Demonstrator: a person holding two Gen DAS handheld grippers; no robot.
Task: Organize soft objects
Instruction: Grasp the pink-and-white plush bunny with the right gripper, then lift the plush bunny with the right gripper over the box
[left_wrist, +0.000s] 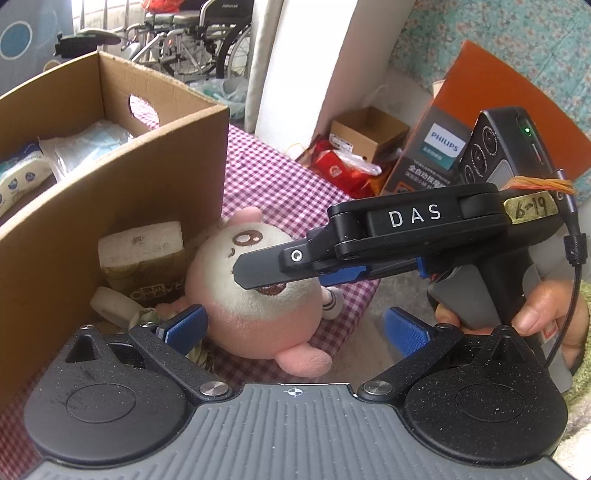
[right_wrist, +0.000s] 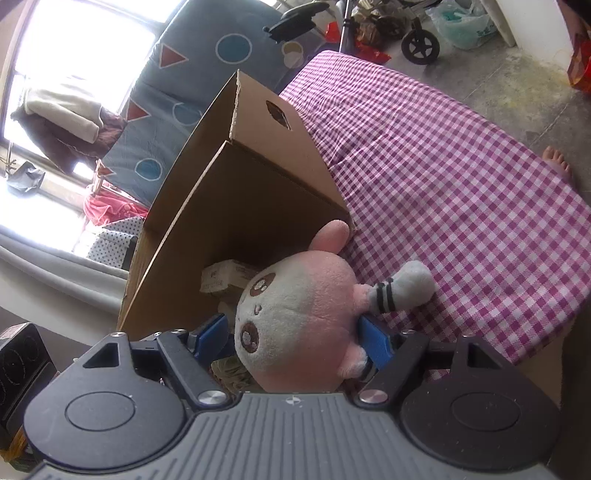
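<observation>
While the pink plush toy (right_wrist: 295, 314) lies on the checked tabletop (right_wrist: 461, 184), right up against the side of the open cardboard box (right_wrist: 258, 192), the right hand-held gripper (right_wrist: 291, 339) is straddling it, and that looks like the pickup for sorting. Its 2 blue pads sit on either side of the round head: the one by the striped leg looks pressed into the plush, the other stands just off the face, so I would call these jaws wide and not yet clamped. From the left wrist view the right hand-held gripper (left_wrist: 258, 271) crosses over the toy (left_wrist: 255, 295) from the side, a hand (left_wrist: 546, 317) wrapped round its grip.

The left hand-held gripper (left_wrist: 295, 328) hangs wide open with nothing between its pads, poised just short of the toy, perhaps ready to steady it or take the next item. A paper-wrapped pack (left_wrist: 142, 258) and a white roll (left_wrist: 110, 302) rest beside the toy at the foot of the box wall, so more sorting appears to be waiting. Inside the box (left_wrist: 110, 206) lie soft packs in plastic (left_wrist: 85, 144), which suggests that is where the soft things go. My read: the toy is next to go over that wall.
</observation>
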